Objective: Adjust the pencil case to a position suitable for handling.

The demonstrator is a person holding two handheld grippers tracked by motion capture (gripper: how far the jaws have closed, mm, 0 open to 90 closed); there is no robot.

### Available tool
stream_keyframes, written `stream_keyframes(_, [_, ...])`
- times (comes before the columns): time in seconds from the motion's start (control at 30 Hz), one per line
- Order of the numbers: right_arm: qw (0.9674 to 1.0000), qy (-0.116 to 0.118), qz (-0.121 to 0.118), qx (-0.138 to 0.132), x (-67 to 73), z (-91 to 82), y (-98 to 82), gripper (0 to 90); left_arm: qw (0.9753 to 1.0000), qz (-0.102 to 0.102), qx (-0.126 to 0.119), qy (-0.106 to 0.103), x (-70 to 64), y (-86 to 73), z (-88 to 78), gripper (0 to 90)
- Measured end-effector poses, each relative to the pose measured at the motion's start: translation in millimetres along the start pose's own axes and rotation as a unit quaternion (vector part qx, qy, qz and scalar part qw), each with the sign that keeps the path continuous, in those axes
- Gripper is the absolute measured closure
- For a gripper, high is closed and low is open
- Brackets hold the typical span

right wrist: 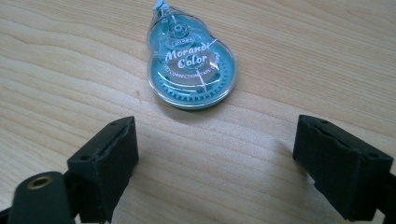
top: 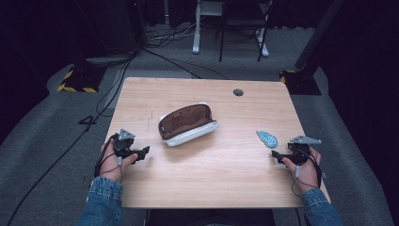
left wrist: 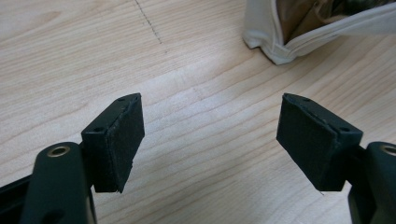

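A: The fingers (left wrist: 119,149) of the left gripper (left wrist: 210,140) stand wide apart, with nothing between them, only bare wood of the table (top: 226,174). And on your side?

B: It is the same here. The fingers (right wrist: 107,170) of the right gripper (right wrist: 224,172) are also spread wide and they hold nothing. Just ahead of them, not touching, a correction tape dispenser (right wrist: 191,70) lies flat on the wood. It is teal under a clear cover, with the words "Morandi Color" in white, and its narrow tip points away from the jaws.

A: In the high view I see it near the right edge of the table, just beside the right gripper. Where is the pouch?

B: The pencil case (top: 187,124) lies near the middle of the table. It is white outside and brown inside, and its mouth is open upward.

A: Yes, one white corner of it is at the top of the left gripper view, ahead of my jaws and a little to the right, well apart from them.

B: The left hand (top: 110,160) rests near the left edge of the table, and the right hand (top: 308,169) near the right edge. Both sleeves are blue denim.

A: Beyond the table there are cables (top: 108,94) on the grey floor.
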State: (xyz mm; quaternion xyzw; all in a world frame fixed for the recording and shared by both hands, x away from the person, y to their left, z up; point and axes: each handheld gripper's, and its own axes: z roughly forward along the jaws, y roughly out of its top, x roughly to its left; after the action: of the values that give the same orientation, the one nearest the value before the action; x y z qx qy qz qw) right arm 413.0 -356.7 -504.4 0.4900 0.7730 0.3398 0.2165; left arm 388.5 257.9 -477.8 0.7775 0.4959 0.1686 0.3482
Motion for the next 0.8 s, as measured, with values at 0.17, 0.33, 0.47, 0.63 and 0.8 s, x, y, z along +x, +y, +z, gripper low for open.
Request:
stream_keyframes(0.17, [1.0,0.0,0.0,0.0,0.0,0.0,0.0,14.0,0.9999,-0.003,-0.011,-0.001,-1.7,7.0,-7.0,25.3])
stream_keyframes(0.33, [1.0,0.0,0.0,0.0,0.0,0.0,0.0,14.0,0.9995,-0.006,-0.03,-0.004,-4.0,14.3,-14.9,26.6])
stream_keyframes(0.47, [1.0,0.0,0.0,0.0,0.0,0.0,0.0,14.0,0.9986,-0.009,-0.05,-0.012,-5.0,21.6,-20.5,27.8])
stream_keyframes(0.63, [1.0,0.0,-0.001,-0.001,-0.1,0.1,0.0,14.0,0.9976,-0.003,-0.067,-0.015,-7.2,30.6,-23.4,28.0])
stream_keyframes(0.8, [1.0,0.0,-0.001,-0.001,-0.1,0.1,0.0,14.0,0.9968,0.004,-0.078,-0.019,-8.9,39.6,-22.4,27.8])
